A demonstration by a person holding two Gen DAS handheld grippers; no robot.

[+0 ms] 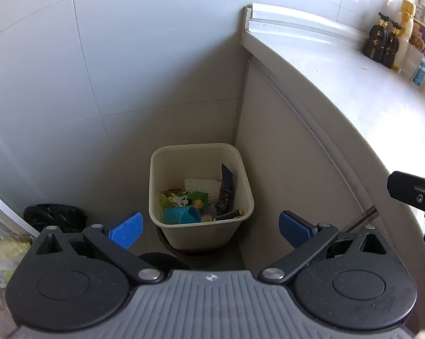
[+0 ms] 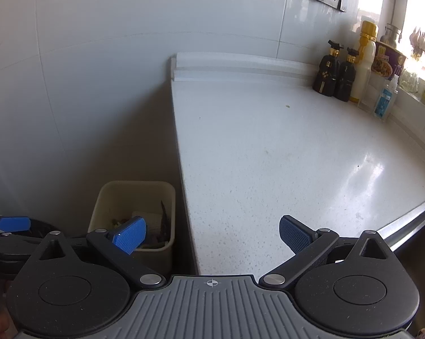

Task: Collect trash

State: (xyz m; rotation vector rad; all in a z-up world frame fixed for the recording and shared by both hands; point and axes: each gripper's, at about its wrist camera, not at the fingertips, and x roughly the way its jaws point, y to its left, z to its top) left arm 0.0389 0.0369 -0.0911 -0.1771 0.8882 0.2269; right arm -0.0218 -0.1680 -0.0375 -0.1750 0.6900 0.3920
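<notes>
Left tongs (image 1: pixel 209 230): spread wide, nothing between the blue pads; held above the bin
Right tongs (image 2: pixel 212 234): spread wide too and empty; held over the near edge of the bench (image 2: pixel 283 147)
Bin (image 1: pixel 199 236): cream, on the floor in the corner between the tiled wall and the bench side
Trash (image 1: pixel 195 200): wrappers, white foam netting and a blue cup, all lying inside the bin
Black bag (image 1: pixel 54 216): on the floor left of the bin
Bottles (image 2: pixel 344 73): clustered at the far right of the bench by the wall

left tool (image 1: pixel 209 230): blue ribbed pads | black links, silver pivots | grey ribbed base | right tool (image 2: pixel 212 236): same
</notes>
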